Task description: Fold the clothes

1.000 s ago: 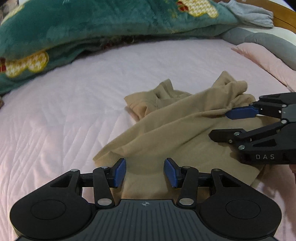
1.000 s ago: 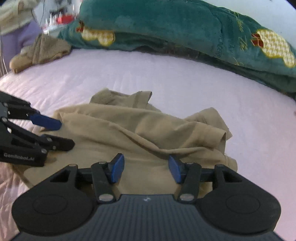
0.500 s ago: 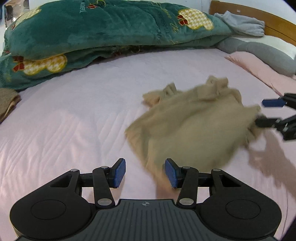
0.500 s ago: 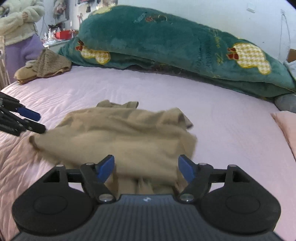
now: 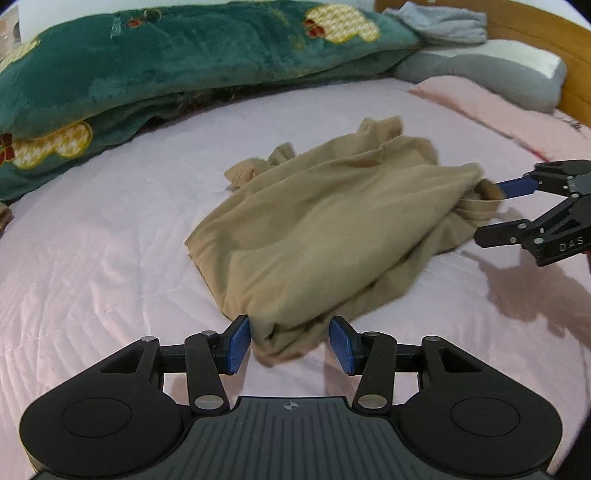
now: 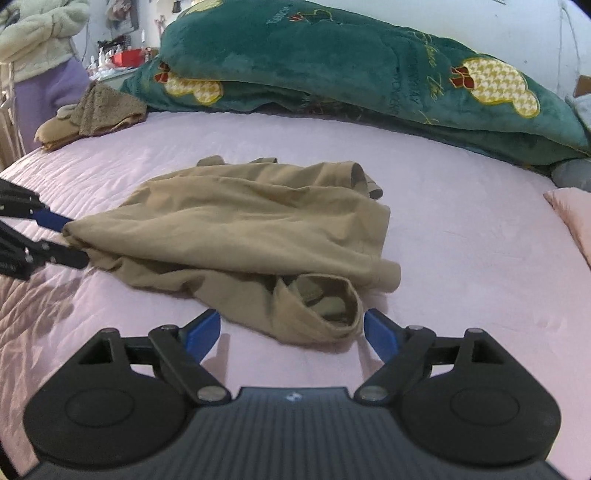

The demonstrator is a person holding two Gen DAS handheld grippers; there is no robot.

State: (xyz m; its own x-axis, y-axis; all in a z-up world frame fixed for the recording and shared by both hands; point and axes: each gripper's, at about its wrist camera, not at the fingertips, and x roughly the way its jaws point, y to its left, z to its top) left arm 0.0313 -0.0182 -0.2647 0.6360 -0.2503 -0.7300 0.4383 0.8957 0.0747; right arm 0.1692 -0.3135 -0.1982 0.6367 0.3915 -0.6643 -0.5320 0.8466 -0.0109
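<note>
Garment: a tan garment (image 5: pixel 332 229) lies crumpled in a loose heap near the middle of the pink quilted bedsheet (image 5: pixel 110 258), one tubular opening (image 6: pixel 328 302) facing the right wrist camera.
Left gripper (image 5: pixel 290 341): held low and level over the sheet at the garment's near end; jaws partly apart, blue pads (image 5: pixel 237 341) on either side of a bunched fold, the left pad touching cloth, the right pad clear of it; not clamped.
Right gripper (image 6: pixel 291 332): low at the opposite end, jaws spread wide, flanking the tubular opening without pinching it.
Backdrop: a green plush blanket (image 6: pixel 351 62) lies heaped along the far edge; grey pillow (image 5: pixel 480 70) and pink pillow (image 5: pixel 491 107) lie by the wooden headboard (image 5: pixel 546 33); a brown cloth pile (image 6: pixel 92 114) sits at a corner, with a person (image 6: pixel 40 55) standing beyond.
</note>
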